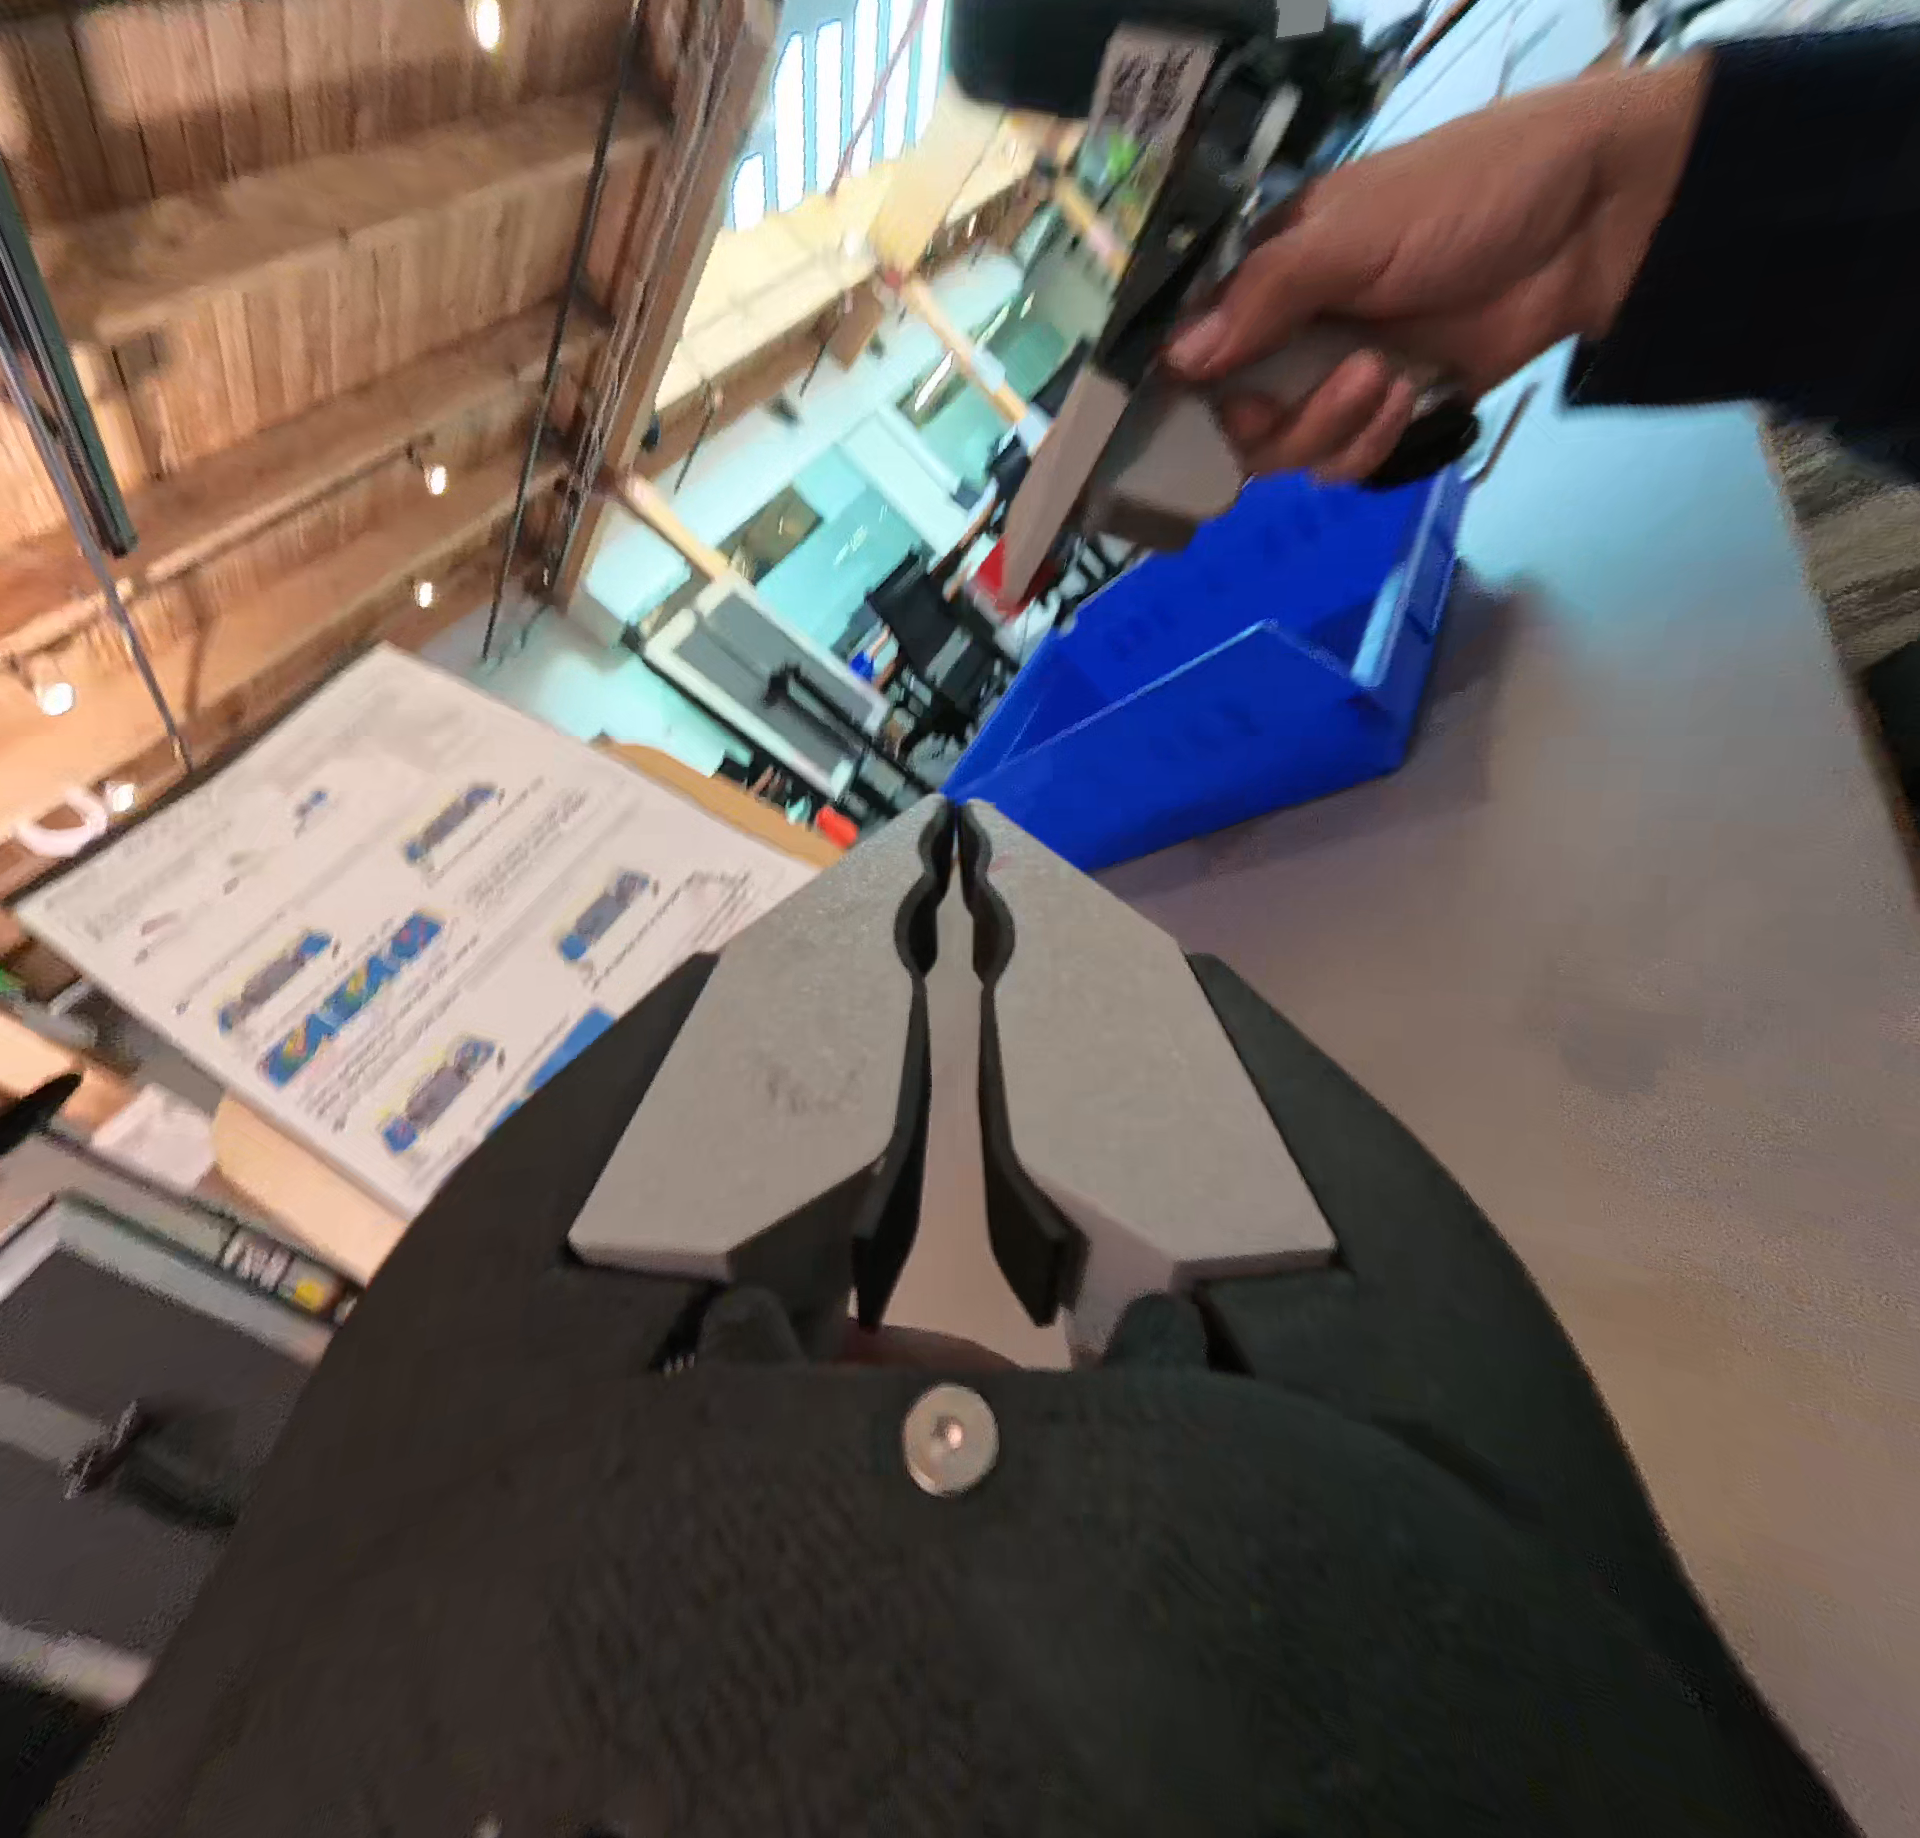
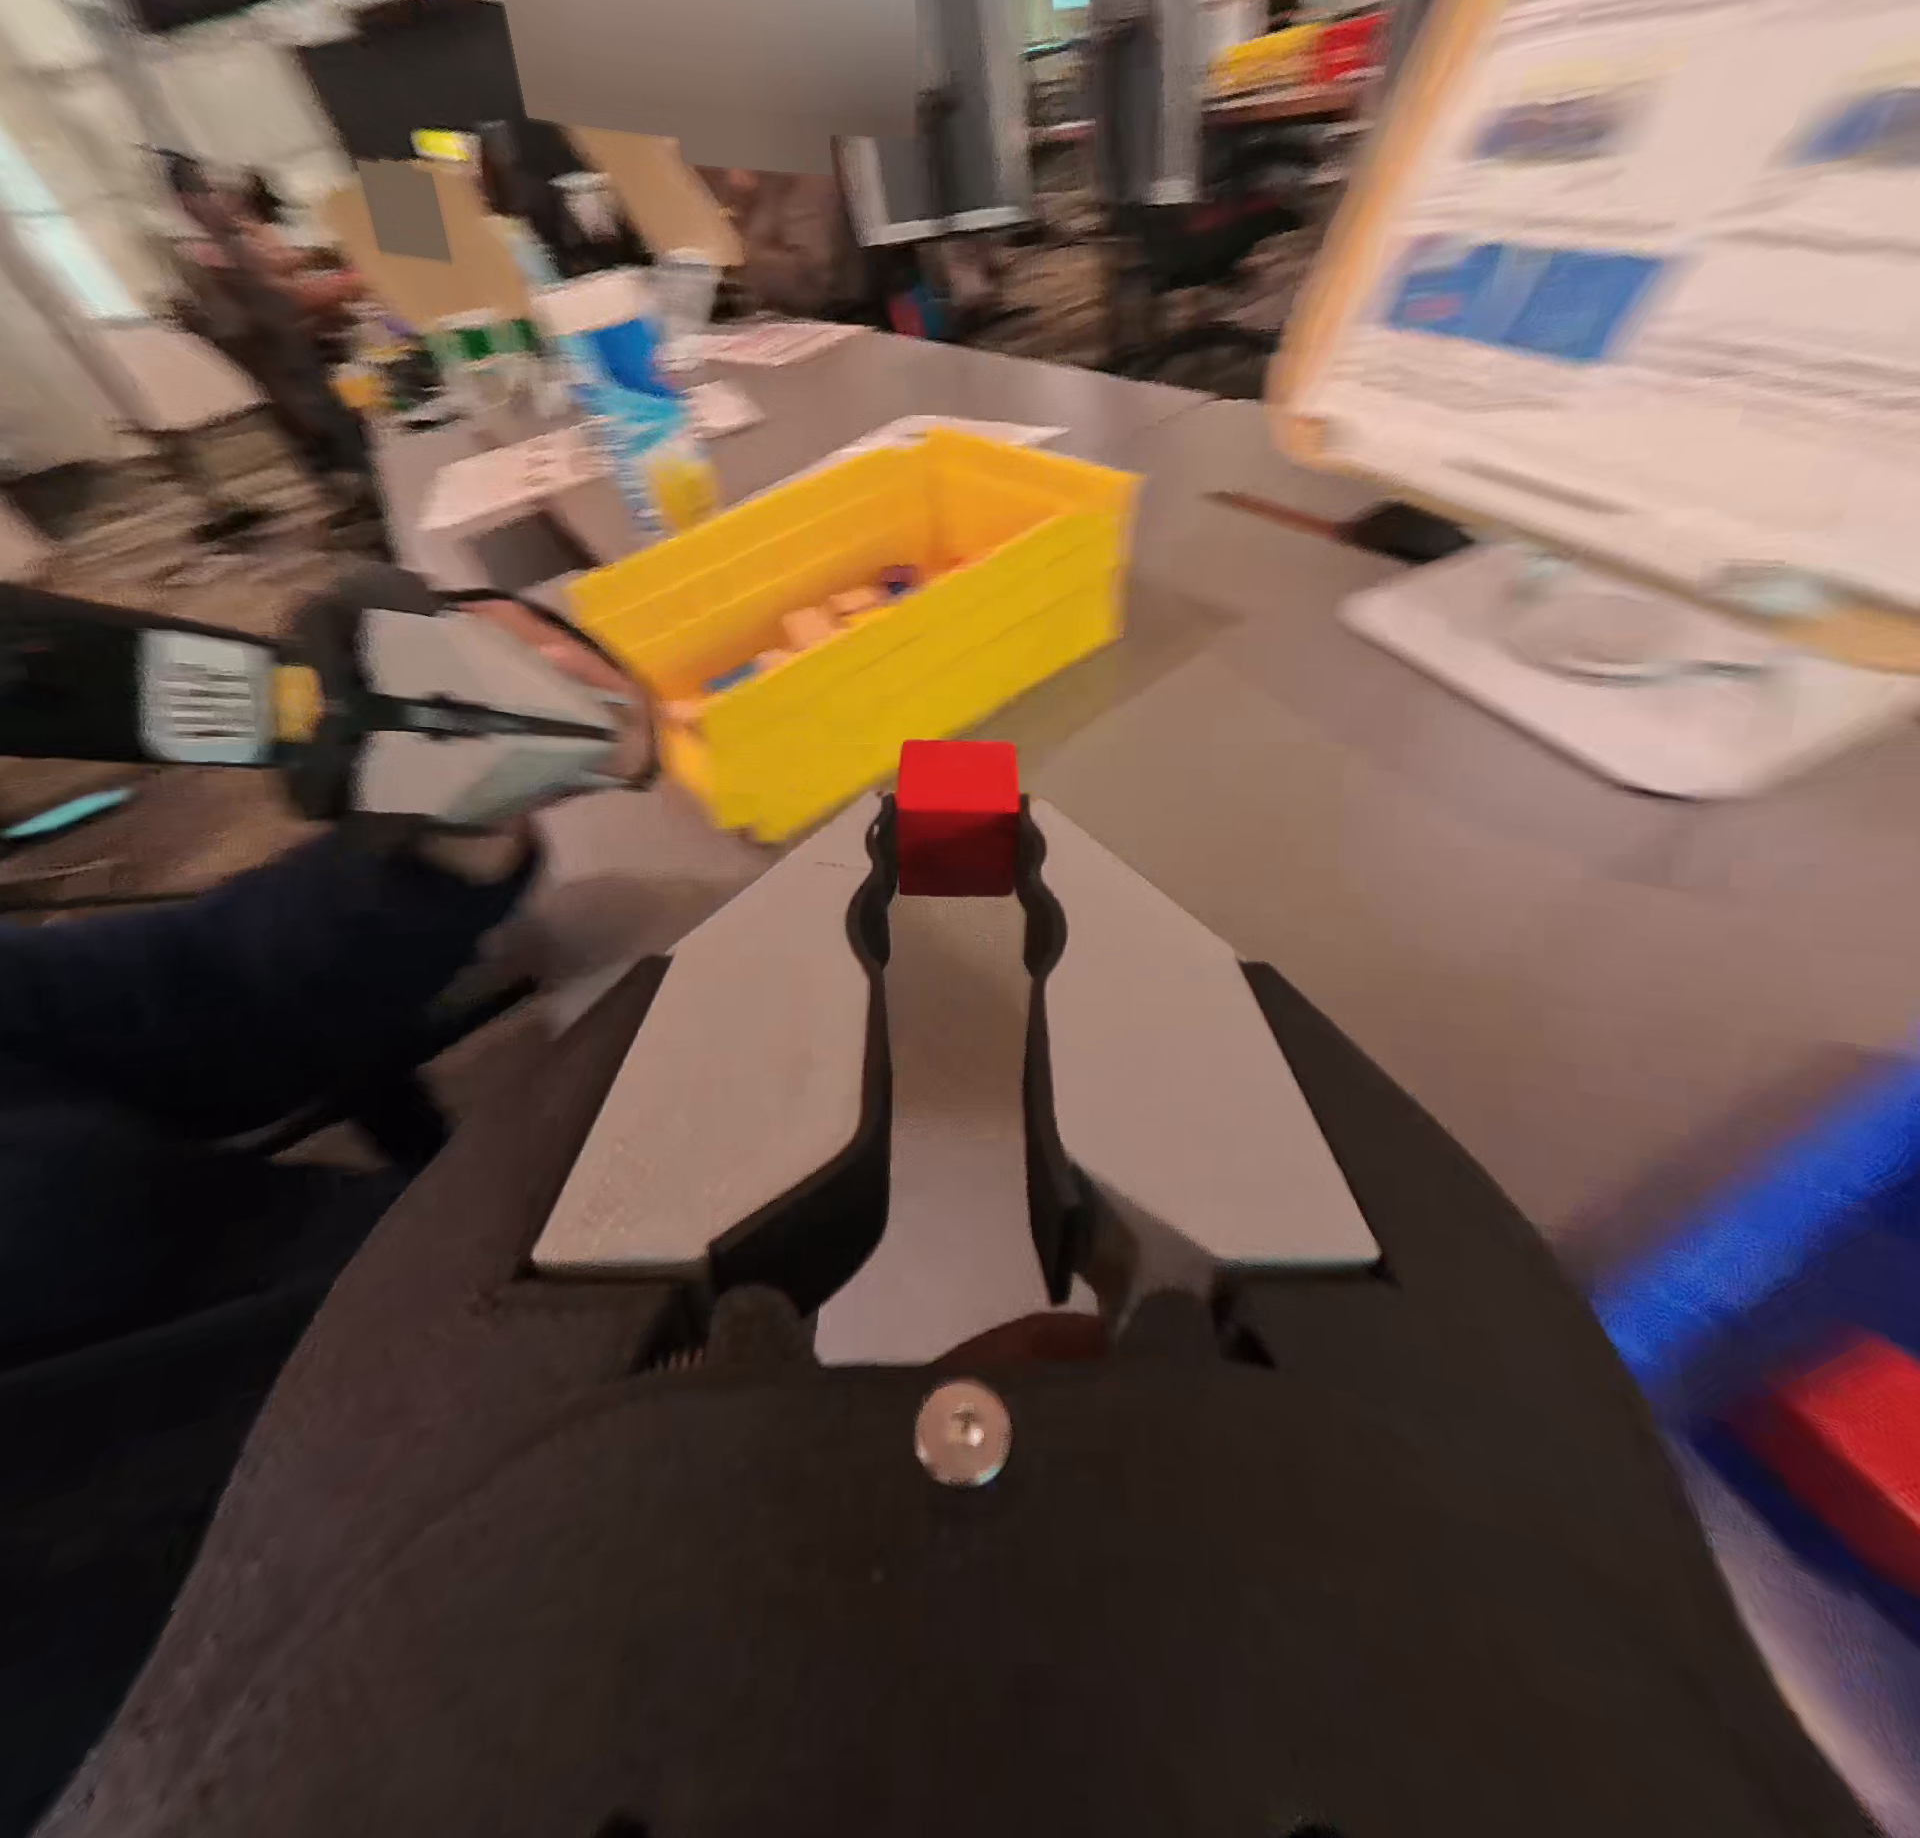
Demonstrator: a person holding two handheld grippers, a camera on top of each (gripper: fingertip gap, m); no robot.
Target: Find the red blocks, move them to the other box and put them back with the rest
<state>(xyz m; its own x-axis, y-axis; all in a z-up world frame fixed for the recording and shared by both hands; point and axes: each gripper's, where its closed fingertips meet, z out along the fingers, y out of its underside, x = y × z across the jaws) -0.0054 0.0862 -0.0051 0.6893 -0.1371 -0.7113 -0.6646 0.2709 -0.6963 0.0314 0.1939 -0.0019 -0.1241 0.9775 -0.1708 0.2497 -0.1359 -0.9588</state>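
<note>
Pinching smooth red cube (image 2: 955,818), right claw (image 2: 955,843); left claw (image 1: 954,832) closed.

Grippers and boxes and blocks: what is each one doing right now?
Left gripper: shut, holding nothing.
Right gripper: shut on the red block, held above the table.
Yellow box: on the table, open-topped, with blocks inside.
Blue box: on the table, open-topped.
Second red block: lying in the blue box, blurred.
</note>
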